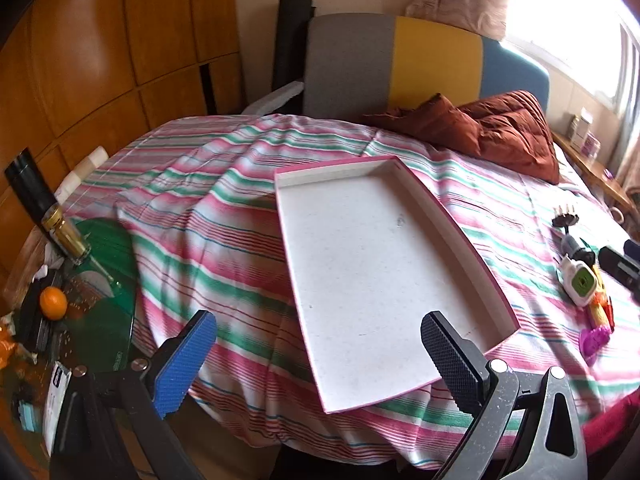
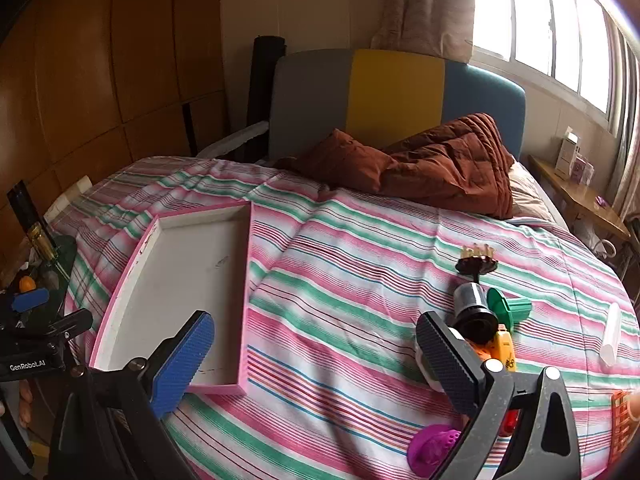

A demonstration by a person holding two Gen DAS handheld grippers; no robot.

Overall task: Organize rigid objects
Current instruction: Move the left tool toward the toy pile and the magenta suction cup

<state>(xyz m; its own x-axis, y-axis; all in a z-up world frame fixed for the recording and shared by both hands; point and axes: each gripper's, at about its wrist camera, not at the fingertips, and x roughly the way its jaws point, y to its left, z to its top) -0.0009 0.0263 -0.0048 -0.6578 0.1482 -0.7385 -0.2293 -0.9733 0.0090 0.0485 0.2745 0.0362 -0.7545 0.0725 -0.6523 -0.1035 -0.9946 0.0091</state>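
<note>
Striped bedsheet [image 1: 208, 216] carries a pink-rimmed tray [image 1: 472, 240]; toys [image 2: 508, 308] at three o'clock; left gripper [image 1: 316, 356] and right gripper [image 2: 316, 356] both gape, released.

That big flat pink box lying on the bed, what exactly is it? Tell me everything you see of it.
The tray is a shallow rectangular box or lid, seemingly cardboard, pink outside with a white, slightly smudged inside. Low walls run all round. It is empty and lies open side up on the striped bedsheet, slightly skewed, with its near end at the edge of the bed. Nothing else touches it.
</note>
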